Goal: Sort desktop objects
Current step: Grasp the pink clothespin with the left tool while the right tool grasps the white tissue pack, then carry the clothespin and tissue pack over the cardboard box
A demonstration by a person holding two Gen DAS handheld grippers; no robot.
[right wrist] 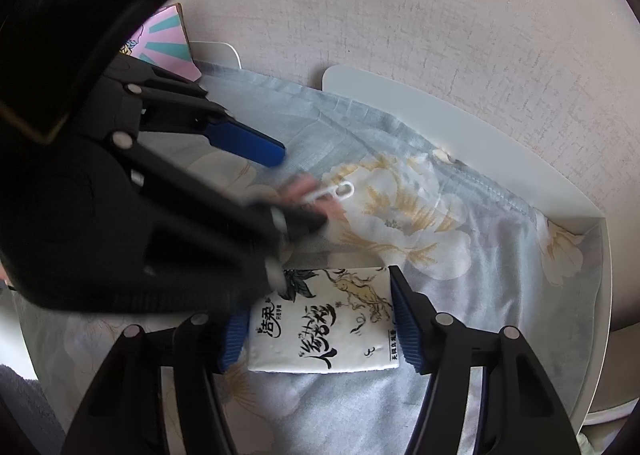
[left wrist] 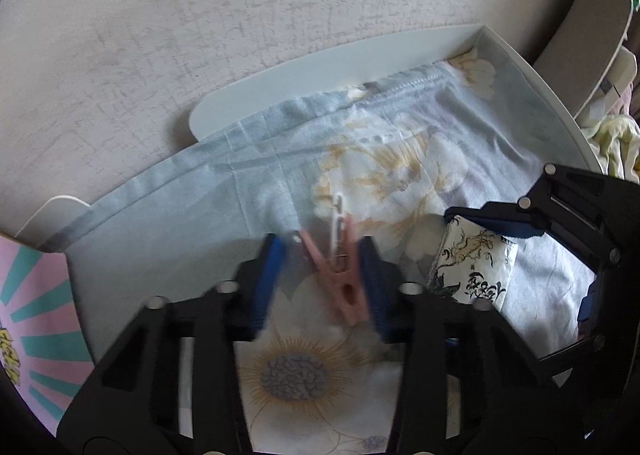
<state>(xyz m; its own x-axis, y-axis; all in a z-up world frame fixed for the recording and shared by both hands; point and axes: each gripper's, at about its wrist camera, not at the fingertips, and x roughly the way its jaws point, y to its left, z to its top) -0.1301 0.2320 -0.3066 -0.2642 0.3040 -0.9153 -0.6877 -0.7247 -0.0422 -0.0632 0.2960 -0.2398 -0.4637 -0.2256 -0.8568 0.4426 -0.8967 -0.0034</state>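
Note:
A pink clothespin with a white hook lies between the fingers of my left gripper, touching the right pad; the jaws stand wide and blurred, so the grip is unclear. It also shows blurred in the right wrist view. A white tissue pack with black ink print sits between the blue pads of my right gripper, which close against both its sides. The pack also shows in the left wrist view. Both lie on a floral cloth inside a white box.
A pink and teal card stands at the box's left end. The box sits on a pale textured tabletop. A beige chair and yellow cloth are at the far right.

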